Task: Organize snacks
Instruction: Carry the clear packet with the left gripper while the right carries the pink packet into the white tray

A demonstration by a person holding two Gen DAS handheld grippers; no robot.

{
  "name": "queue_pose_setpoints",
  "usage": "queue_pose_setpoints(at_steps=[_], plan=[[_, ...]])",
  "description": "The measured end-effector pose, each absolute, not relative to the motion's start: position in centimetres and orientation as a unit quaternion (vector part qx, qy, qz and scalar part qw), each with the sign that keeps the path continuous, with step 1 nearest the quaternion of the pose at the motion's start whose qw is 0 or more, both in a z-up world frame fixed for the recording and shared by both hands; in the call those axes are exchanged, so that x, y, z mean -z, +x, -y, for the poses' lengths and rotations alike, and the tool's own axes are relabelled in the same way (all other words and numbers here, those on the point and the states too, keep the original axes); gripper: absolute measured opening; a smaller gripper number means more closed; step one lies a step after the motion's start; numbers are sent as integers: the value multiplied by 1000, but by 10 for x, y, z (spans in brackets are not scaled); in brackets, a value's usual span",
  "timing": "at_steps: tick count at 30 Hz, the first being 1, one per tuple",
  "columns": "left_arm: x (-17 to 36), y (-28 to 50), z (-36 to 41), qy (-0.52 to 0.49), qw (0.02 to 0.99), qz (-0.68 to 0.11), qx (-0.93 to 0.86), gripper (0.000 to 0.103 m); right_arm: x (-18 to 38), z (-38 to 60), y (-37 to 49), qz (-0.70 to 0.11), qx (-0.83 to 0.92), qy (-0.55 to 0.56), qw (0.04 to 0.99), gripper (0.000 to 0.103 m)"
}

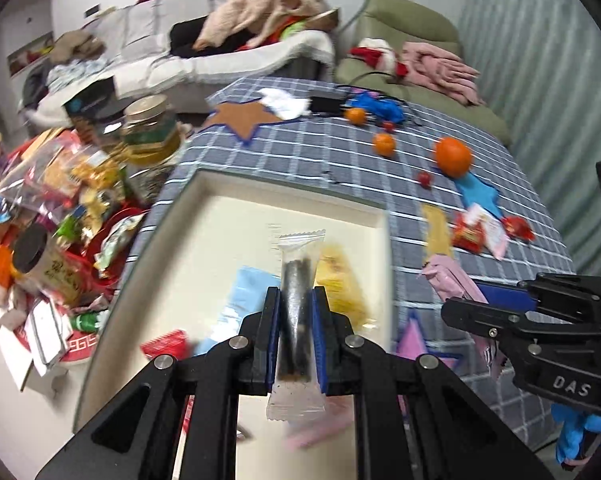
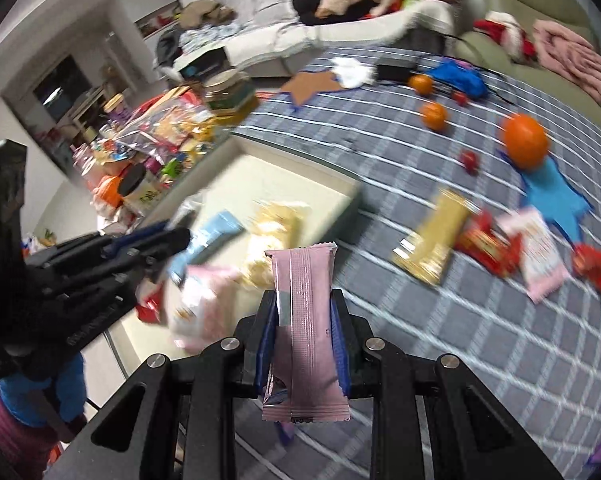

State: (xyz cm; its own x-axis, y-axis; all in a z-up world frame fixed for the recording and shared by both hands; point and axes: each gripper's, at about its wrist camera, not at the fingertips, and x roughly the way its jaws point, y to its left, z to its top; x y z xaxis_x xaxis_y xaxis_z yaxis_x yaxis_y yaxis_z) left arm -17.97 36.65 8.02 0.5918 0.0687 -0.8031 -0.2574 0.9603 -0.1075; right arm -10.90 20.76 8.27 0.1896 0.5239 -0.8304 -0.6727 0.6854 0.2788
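My left gripper [image 1: 296, 300] is shut on a clear-wrapped dark snack stick [image 1: 297, 312] and holds it above the cream tray [image 1: 292, 194]. The tray holds a light blue packet [image 1: 240, 304], a yellow packet [image 1: 340, 284] and a red packet [image 1: 166, 346]. My right gripper [image 2: 305, 300] is shut on a pink snack bar [image 2: 306, 328], held above the checked tablecloth just right of the tray [image 2: 340, 192]. The right gripper also shows in the left wrist view [image 1: 456, 308], and the left gripper in the right wrist view [image 2: 180, 236]. Loose on the cloth lie a gold packet [image 2: 434, 242], red packets [image 2: 486, 246] and a pink-white packet [image 2: 540, 254].
Oranges [image 1: 453, 155] and small red fruits [image 1: 424, 179] lie on the cloth, with blue [image 1: 478, 196] and brown [image 1: 240, 118] star mats. A heap of snack bags and jars [image 1: 60, 208] sits left of the tray. A sofa with a person [image 1: 268, 12] stands behind the table.
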Motion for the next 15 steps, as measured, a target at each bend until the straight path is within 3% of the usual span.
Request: queue_pose_setpoints(at_steps=[11, 13, 14, 15], plan=[[-49, -170, -403, -120, 868, -468, -117, 19, -67, -274, -83, -532, -403, -53, 742, 28], [-45, -168, -402, -114, 866, -472, -121, 34, -64, -275, -79, -540, -400, -50, 739, 28], [-44, -168, -402, -113, 865, -473, -123, 41, -63, -274, -77, -542, -397, -48, 739, 33], [-44, -168, -403, -114, 866, -472, -124, 53, -64, -273, -76, -543, -394, -47, 740, 56]])
